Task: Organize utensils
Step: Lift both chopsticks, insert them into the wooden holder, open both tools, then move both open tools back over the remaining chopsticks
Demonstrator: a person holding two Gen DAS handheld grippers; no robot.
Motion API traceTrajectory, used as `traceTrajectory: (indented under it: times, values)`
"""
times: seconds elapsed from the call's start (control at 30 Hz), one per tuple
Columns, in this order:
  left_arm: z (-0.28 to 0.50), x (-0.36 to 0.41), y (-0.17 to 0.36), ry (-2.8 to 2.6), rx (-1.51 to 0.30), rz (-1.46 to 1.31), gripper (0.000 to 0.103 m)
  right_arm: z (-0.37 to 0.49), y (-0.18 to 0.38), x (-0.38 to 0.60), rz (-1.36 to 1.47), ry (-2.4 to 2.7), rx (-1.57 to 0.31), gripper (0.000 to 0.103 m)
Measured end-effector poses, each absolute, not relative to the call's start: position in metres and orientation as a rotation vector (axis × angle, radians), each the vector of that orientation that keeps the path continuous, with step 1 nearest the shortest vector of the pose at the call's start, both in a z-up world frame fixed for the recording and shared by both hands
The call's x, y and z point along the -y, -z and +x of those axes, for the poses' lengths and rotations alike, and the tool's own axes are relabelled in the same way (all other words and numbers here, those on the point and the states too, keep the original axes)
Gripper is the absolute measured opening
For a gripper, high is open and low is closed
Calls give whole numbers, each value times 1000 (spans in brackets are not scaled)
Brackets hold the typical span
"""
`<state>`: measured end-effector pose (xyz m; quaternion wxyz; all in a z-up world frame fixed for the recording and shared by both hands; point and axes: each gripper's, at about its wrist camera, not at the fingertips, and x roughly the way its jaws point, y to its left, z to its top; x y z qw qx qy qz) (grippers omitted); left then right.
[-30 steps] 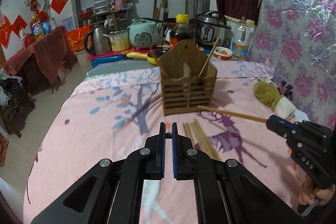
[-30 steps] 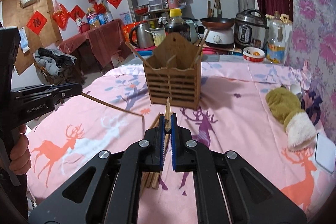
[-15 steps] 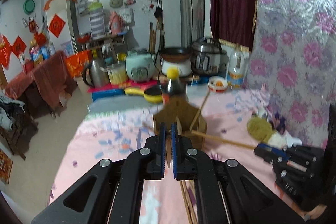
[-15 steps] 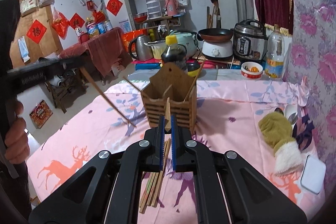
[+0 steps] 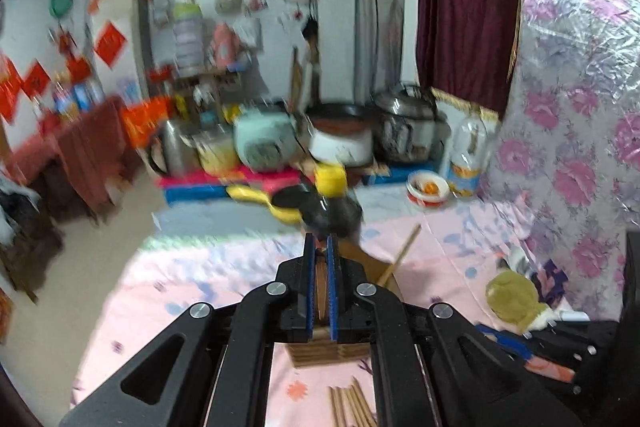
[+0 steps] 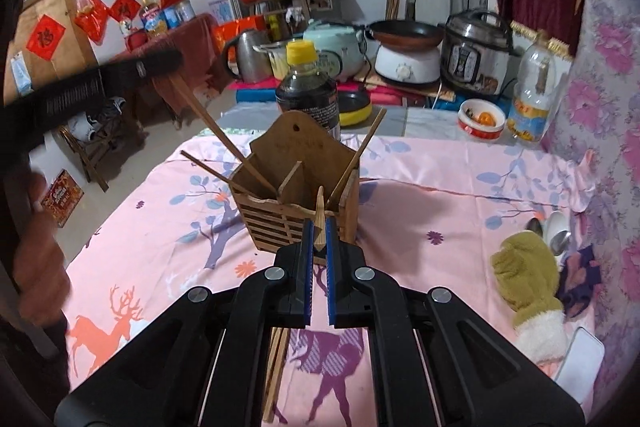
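Right wrist view: left gripper's (image 6: 160, 61) chopstick (image 6: 224, 135) now enters the holder (image 6: 296, 203).

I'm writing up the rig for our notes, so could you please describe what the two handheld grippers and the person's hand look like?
Both the left gripper and the right gripper are matte black, with angular linkage arms, round silver pivot bolts and ribbed blue pads lining the fingers. Seen from the right wrist, the left gripper's side carries small white lettering, too blurred to read. The bare hand shows no sleeve. No cables are visible.

Both grippers raised, jaws nearly closed
Left gripper (image 5: 319, 247) angled downward, clamping a chopstick (image 6: 224, 137); right gripper (image 6: 319, 231) pinching another chopstick (image 6: 319, 215), its tip poking forward
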<state>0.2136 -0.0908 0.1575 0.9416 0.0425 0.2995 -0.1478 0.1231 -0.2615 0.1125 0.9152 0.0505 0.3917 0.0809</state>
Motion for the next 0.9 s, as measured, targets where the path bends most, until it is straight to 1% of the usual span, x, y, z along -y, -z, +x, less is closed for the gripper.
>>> traceTrajectory:
  times: [0.03, 0.07, 0.13, 0.2, 0.27, 0.33, 0.4, 0.5, 0.63, 0.73, 0.9]
  values:
    - [218, 89, -150, 297, -627, 81, 24, 129, -110, 260, 112, -163, -810, 10]
    - [222, 85, -142, 284, -640, 72, 51, 136, -105, 261, 123, -136, -800, 14]
    - [220, 74, -134, 262, -629, 51, 67, 138, -101, 261, 134, -116, -780, 15]
    - [214, 61, -129, 261, -630, 39, 72, 132, -100, 260, 147, -126, -752, 15]
    - [205, 46, -125, 249, -632, 12, 84, 122, -101, 261, 141, -119, -730, 17]
    - [197, 32, -122, 222, -627, -9, 88, 108, -107, 264, 146, -113, -703, 22]
    - [188, 22, -117, 216, -635, -24, 88, 92, -113, 266, 155, -114, -676, 32]
    - [169, 8, -109, 212, -657, -40, 90, 64, -117, 269, 167, -117, -639, 41]
    - [131, -3, -84, 190, -676, -30, 97, 27, -108, 266, 183, -143, -626, 46]
    - [110, -4, -56, 198, -719, -2, 97, 4, -86, 265, 211, -169, -647, 46]
    - [92, -5, 14, 202, -833, 54, 97, -4, -22, 263, 242, -183, -754, 46]
